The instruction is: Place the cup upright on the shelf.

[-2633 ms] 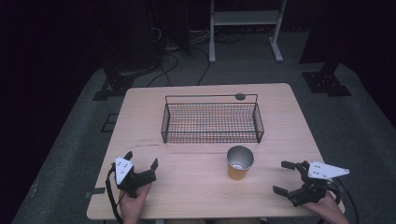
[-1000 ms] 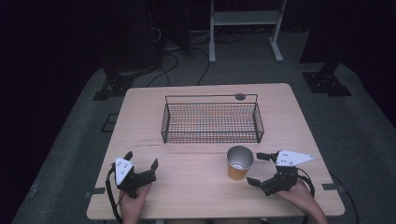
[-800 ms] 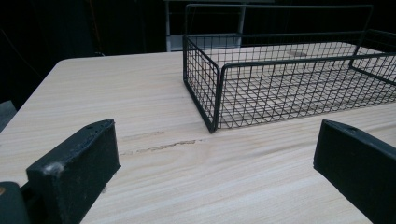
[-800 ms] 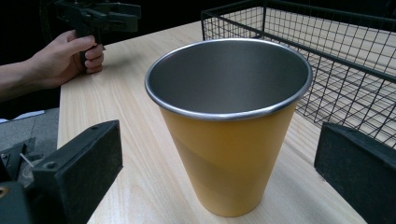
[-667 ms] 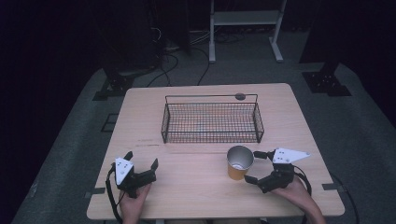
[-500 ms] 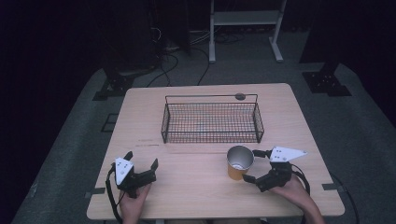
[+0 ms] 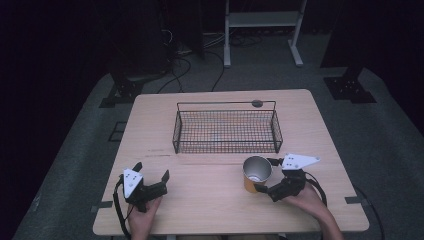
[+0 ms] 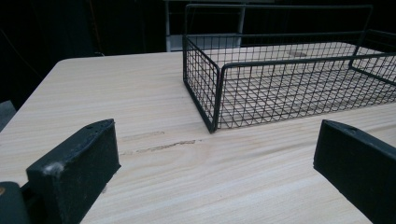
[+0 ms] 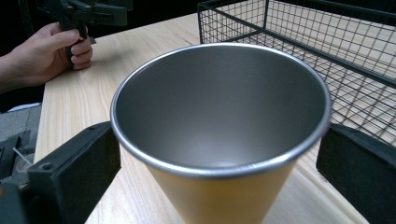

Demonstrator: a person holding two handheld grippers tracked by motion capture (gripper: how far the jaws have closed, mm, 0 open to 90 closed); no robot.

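Filling the middle of the high view, the pale wooden tabletop (image 7: 210, 200) carries everything else, with dark floor and cables beyond it toward the top of the frame. Next in size, the black wire basket (image 7: 226, 127) sits upright in the upper centre of the tabletop; in the left gripper view it stands in the upper right of the frame (image 8: 280, 79), and in the right gripper view its mesh fills the upper right corner (image 9: 336, 42). A small dark round thing (image 7: 257, 103) lies just behind the basket's far rim.

Lower right of centre in the high view, the right gripper (image 7: 264, 175) is held by a hand (image 7: 305, 202) coming in from the bottom edge. Its fingers are spread, one on each side of the cup and close to its wall; whether they touch it cannot be told. In the right gripper view the two black fingers (image 9: 74, 172) flank the cup at the bottom left and bottom right.

At the lower left of the high view, the left gripper (image 7: 152, 172) rests on the tabletop in the other hand (image 7: 142, 215), fingers (image 8: 74, 168) spread with bare wood between them.

Smallest, the cup (image 7: 257, 173) stands upright just in front of the basket, steel inside (image 9: 219, 107), orange outside
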